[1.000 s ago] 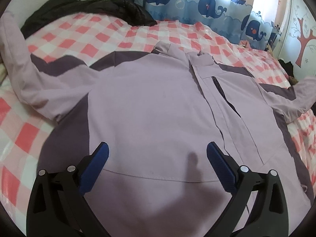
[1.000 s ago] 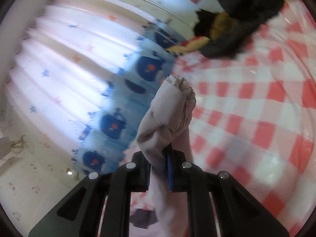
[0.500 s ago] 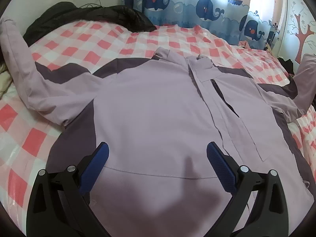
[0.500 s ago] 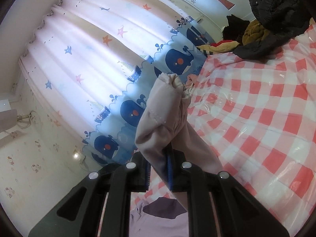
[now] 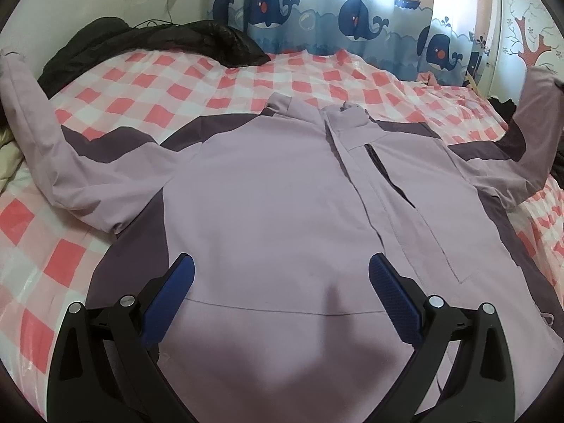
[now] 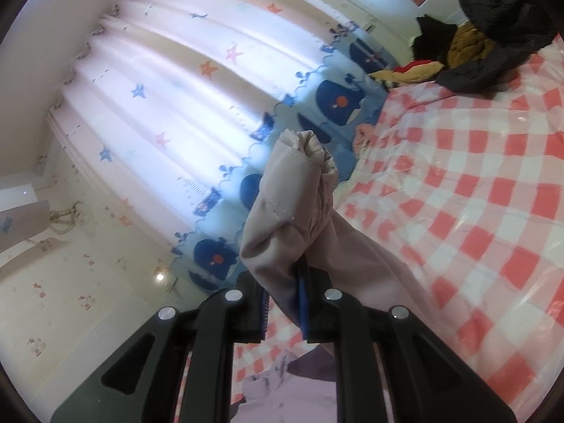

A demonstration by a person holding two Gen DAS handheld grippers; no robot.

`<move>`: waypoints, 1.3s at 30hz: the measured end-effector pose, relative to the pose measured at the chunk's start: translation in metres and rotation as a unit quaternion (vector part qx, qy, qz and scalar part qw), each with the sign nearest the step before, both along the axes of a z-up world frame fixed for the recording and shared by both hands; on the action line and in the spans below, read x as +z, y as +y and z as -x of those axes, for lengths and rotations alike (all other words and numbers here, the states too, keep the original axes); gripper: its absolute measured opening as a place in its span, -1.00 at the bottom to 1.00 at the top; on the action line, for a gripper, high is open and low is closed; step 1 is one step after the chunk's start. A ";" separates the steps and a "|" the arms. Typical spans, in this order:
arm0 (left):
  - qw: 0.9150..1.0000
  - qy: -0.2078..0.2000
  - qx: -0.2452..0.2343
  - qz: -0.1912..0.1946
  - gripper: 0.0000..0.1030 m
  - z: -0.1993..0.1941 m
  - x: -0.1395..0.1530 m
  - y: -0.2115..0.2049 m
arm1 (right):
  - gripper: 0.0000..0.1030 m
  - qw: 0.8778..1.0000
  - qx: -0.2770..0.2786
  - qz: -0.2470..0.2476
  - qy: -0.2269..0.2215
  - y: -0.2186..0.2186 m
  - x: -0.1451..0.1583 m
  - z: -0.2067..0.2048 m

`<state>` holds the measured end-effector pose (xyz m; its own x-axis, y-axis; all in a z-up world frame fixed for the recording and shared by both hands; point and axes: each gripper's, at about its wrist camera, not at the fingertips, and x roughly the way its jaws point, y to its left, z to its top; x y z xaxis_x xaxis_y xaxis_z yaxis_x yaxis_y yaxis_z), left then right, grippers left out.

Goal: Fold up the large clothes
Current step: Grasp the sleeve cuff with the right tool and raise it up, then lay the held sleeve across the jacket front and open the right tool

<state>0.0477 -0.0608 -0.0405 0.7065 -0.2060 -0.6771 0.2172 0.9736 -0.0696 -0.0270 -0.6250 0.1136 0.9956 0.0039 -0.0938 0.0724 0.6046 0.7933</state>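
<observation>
Left wrist view: lilac jacket (image 5: 282, 204) with dark purple panels, spread front-up on the red-and-white checked bed (image 5: 148, 91); long axis runs near to far, collar at the far end toward the whale curtain (image 5: 352, 17), hem nearest and cut off by the frame edge. Left hand-held gripper (image 5: 282, 275) above the lower front, jaws wide apart, gripping nothing. Left sleeve lies outstretched to the left; right sleeve (image 5: 535, 134) lifts off the bed at the right edge, its cuff out of frame. Right wrist view alone shows that cuff (image 6: 296, 204), bunched and clamped between the closed pads of the right hand-held gripper (image 6: 285, 303), plus a dark clothes pile (image 6: 493, 35) at the far corner; the jacket body is mostly hidden there.
</observation>
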 end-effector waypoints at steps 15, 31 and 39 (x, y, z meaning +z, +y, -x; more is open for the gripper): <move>1.000 -0.016 -0.003 0.009 0.85 0.014 0.012 0.017 | -0.72 0.989 0.136 0.057 -0.026 0.142 0.046 -0.066; 0.995 -0.013 0.094 0.035 0.85 0.009 0.026 0.132 | -0.72 0.966 0.245 0.082 -0.008 0.286 0.034 -0.132; 0.992 -0.020 0.111 0.056 0.85 0.008 0.036 0.152 | -0.72 0.960 0.265 0.087 0.024 0.352 -0.006 -0.161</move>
<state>0.0392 0.0914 -0.0047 0.7686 -0.1144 -0.6294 0.0025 0.9844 -0.1758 0.1338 -0.2732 0.1076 0.8530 0.4885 -0.1839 -0.2486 0.6900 0.6797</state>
